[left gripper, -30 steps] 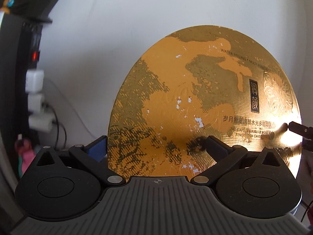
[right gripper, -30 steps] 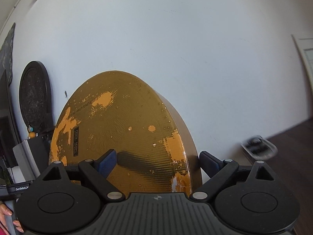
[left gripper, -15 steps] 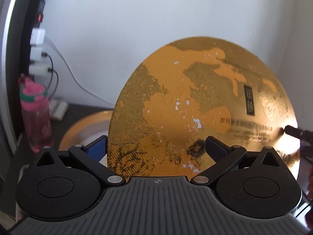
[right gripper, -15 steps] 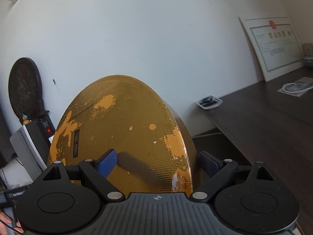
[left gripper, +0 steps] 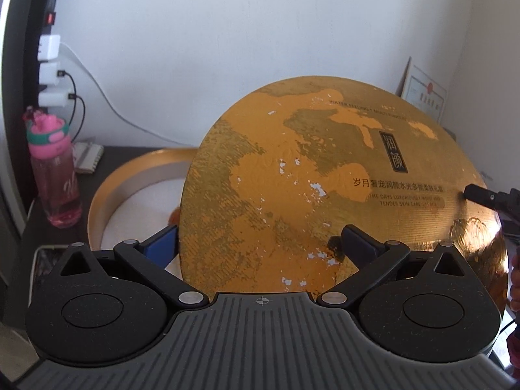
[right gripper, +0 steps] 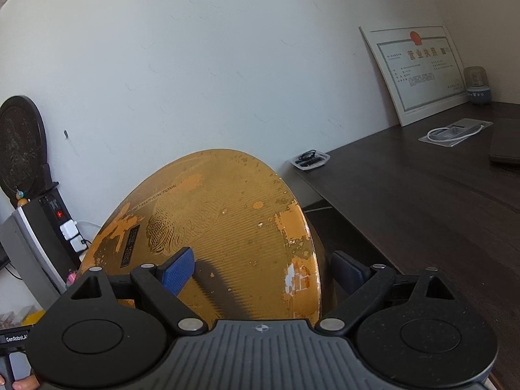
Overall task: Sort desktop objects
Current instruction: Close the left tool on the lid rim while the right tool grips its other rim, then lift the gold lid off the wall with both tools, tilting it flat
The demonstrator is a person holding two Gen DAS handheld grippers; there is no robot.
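From the left wrist camera, the round gold lid (left gripper: 325, 188) filled the centre and right of the frame, tilted on edge with its printed face toward the lens. The left gripper (left gripper: 260, 243) was clamped on the lid's lower rim, 1 blue pad behind it at lower left and 1 dark pad on its face at lower centre. A finger of the other gripper touched the lid at the right edge. Compared with 1 second earlier, the view had swung down: the open gold box base (left gripper: 130, 182) and a pink bottle (left gripper: 53, 169) had come into sight at left, along with the dark desk (left gripper: 130, 152).

From the right wrist camera, the same lid rose from lower centre, seen nearly edge-on. The right gripper (right gripper: 263, 273) straddled its rim with jaws spread wide, 1 pad on the face and 1 behind, apparently grasping it. Since 1 second ago, a framed certificate (right gripper: 419, 71) and more of the desk had entered at right.

I judge the lid was being carried toward the base, ready to close the box.
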